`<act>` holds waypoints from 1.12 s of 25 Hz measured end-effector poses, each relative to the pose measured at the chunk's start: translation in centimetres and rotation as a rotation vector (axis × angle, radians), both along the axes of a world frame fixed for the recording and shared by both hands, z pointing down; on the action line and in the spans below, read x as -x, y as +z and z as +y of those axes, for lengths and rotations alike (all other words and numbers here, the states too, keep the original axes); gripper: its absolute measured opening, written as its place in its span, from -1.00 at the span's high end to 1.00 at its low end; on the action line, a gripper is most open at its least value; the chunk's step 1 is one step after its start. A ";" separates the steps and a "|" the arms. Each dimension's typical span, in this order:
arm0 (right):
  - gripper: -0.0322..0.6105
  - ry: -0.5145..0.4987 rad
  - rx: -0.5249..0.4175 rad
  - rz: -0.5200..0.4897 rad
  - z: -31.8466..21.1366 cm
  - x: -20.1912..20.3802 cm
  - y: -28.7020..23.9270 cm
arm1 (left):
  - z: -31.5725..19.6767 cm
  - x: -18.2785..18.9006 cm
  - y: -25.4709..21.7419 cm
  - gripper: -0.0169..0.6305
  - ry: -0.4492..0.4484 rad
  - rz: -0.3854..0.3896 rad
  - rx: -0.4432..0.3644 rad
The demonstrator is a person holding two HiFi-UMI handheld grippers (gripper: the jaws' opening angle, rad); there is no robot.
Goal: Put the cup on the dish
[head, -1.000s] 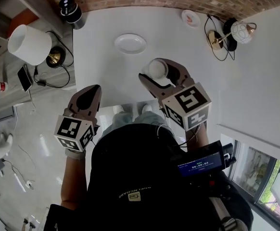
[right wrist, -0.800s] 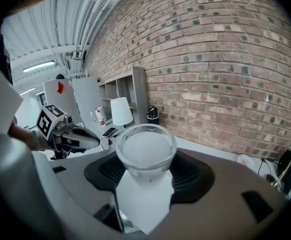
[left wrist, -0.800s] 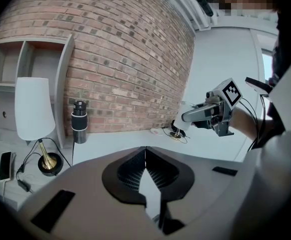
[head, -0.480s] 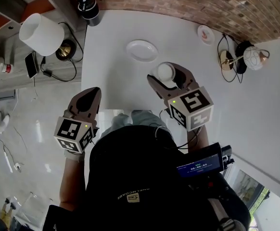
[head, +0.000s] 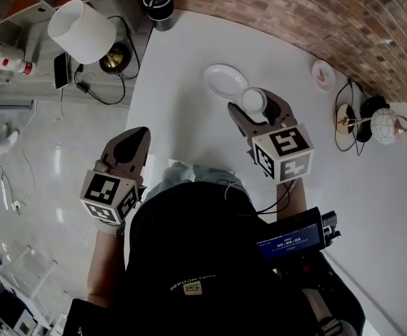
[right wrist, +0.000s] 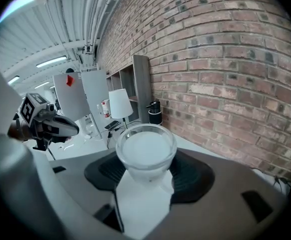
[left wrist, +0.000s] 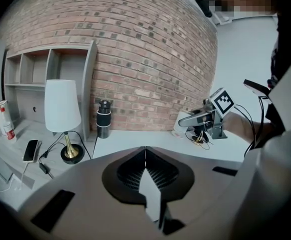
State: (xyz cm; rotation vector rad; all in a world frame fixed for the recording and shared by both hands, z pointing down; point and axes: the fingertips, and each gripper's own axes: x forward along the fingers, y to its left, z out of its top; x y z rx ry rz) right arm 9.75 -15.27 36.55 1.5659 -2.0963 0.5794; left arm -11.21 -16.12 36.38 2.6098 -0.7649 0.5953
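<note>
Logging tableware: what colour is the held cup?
The cup is frosted white; clearest in right gripper view.

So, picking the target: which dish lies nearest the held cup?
The larger plain white dish, beside the cup; the small dish sits farther off by the wall.

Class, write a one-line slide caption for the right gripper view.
The right hand-held gripper grips a pale cup between its jaws, beside a brick wall, with a white lamp behind.
</note>
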 end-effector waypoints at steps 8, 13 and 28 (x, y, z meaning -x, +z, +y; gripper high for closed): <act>0.07 -0.037 0.029 -0.012 -3.0 -1.6 2.9 | 0.4 0.7 -0.3 0.92 -0.101 -0.040 -0.007; 0.08 -0.057 0.049 -0.019 -4.8 -2.2 5.4 | 0.8 1.2 -0.1 0.92 -0.163 -0.064 0.010; 0.07 -0.054 0.130 -0.021 -8.2 -4.6 14.4 | 2.7 1.1 1.9 0.92 -0.287 -0.118 0.075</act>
